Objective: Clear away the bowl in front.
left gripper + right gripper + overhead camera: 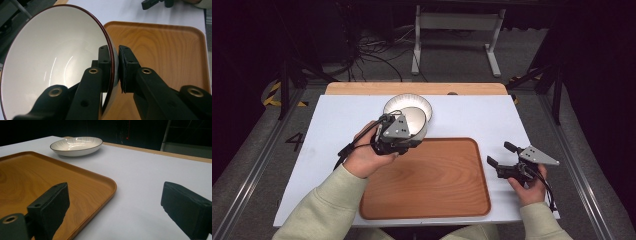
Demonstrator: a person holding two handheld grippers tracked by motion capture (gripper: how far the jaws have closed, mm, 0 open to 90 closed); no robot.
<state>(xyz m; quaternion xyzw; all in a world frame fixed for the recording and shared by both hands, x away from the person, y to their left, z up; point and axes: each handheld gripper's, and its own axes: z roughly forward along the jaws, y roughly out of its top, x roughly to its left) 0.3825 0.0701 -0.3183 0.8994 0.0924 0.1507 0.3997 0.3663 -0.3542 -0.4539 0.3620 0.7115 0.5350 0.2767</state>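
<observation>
My left gripper (408,141) is shut on the rim of a cream bowl (411,121) with a dark red edge. It holds the bowl tilted on its side above the far left corner of the wooden tray (427,185). In the left gripper view the two pads pinch the bowl's wall (55,57), one inside and one outside, with my left gripper (113,51) over the tray (162,45). My right gripper (501,154) rests open just right of the tray, nothing between its jaws. The right gripper view puts my right gripper (115,190) beside the tray's corner (100,182).
A shallow white dish with fine stripes (404,101) sits on the white table top just behind the held bowl, also seen as the dish (76,146) past the tray. The tray's surface is bare. A wooden strip (362,88) runs along the table's far edge.
</observation>
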